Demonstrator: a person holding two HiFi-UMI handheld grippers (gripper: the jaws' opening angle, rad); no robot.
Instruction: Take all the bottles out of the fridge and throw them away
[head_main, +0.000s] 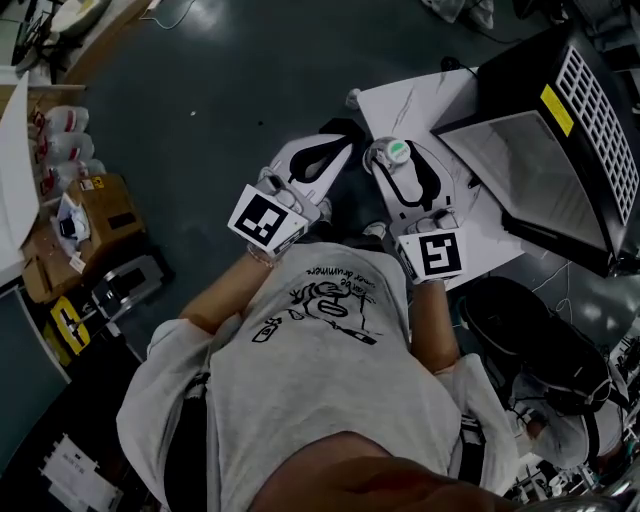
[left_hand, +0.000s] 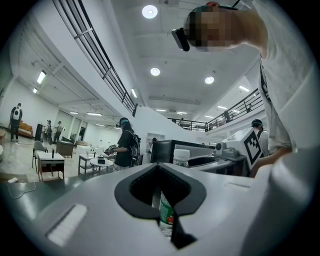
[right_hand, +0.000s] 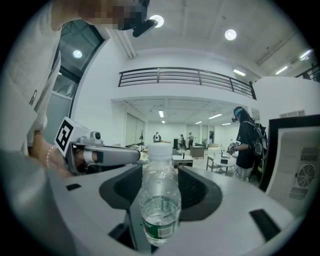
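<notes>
White right gripper (right_hand: 160, 168) pinches clear bottle (right_hand: 160, 200) round its middle, fingers on both sides. Bottle upright, white cap on top, green label low, little water inside. Left gripper (left_hand: 159, 167) just beside it, fingertips nearly meeting, pads closed on second bottle (left_hand: 167, 215); only thin strip of its green label shows in gap. Both bottles out of black fridge (head_main: 520, 80), held in front of person's grey shirt (head_main: 320, 360). Fridge close on right. Round black bin (head_main: 520, 330) by right elbow.
</notes>
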